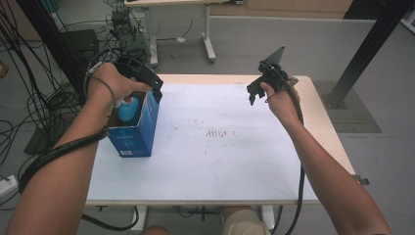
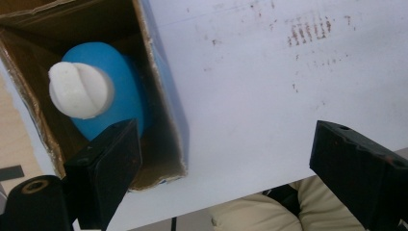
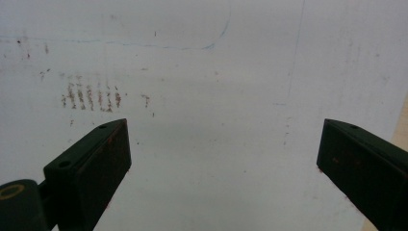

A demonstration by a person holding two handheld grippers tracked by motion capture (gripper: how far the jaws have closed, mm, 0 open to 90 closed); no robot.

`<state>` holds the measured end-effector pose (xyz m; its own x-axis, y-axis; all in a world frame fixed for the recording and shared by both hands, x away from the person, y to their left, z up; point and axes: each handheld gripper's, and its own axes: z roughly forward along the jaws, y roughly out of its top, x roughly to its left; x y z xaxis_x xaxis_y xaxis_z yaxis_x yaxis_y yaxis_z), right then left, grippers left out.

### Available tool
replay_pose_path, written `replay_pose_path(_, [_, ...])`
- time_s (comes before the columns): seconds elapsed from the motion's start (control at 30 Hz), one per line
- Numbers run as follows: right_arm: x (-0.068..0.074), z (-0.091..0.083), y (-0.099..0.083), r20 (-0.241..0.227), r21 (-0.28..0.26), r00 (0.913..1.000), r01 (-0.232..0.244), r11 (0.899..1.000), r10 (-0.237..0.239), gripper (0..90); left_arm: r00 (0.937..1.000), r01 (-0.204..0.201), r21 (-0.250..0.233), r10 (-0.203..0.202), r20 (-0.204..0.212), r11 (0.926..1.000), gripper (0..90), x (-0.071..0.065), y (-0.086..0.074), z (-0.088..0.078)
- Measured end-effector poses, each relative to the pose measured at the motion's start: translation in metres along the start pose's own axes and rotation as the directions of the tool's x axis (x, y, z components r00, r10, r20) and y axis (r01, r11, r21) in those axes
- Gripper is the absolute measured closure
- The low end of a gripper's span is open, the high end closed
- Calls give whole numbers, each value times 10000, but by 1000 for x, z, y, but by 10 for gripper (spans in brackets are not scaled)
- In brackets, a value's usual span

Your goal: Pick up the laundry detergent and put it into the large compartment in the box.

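Forearms: both enter from bottom edge of high view, cables trailing along them.
Left gripper (image 1: pixel 155 89): held over the box's open top, jaws spread wide, nothing between the pads; one jaw above the box mouth, the other out over the sheet.
Right gripper (image 1: pixel 254 93): held up over the far right part of the table, jaws wide apart, empty; looks down on bare sheet.
Box (image 1: pixel 139 131): blue carton, upright at left side of table, top open, brown inside.
Bottle (image 2: pixel 108 91): blue, white cap (image 2: pixel 79 90), inside the box; stands upright, long axis vertical, cap pointing up toward the left gripper. Not gripped.
Surface: white sheet (image 1: pixel 220 161) covers most of the table (image 1: pixel 325 127), light wood edge showing at right and far side; rusty scuff marks (image 1: pixel 218 133) near the middle, faint pen lines in right gripper view.
Room: grey floor, cable tangle and black gear at far left, another table's legs behind, black frame post at right.
Person: knees in tan trousers under near table edge.
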<state>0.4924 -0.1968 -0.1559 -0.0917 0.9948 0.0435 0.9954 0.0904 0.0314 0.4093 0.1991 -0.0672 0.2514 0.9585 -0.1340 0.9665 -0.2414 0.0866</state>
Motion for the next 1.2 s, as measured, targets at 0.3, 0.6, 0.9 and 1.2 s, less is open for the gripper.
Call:
replay_pose_path(0.3, [2, 1, 1, 3, 38, 10000, 41, 10000, -41, 49, 9997, -214, 2, 214, 119, 9998, 112, -12, 3, 3])
replay_pose_path(0.6, [2, 2, 3, 36, 98, 10000, 72, 9999, -72, 49, 9993, -327, -4, 327, 184, 9995, 112, -16, 5, 4])
replay_pose_path(0.9, [4, 2, 2, 40, 117, 9999, 106, 9999, -107, 49, 9989, -416, 2, 416, 196, 9991, 112, -19, 5, 2])
replay_pose_path(1.2, [4, 2, 2, 39, 139, 9999, 143, 9998, -144, 49, 9987, -469, -47, 470, 204, 9989, 113, -22, 4, 2])
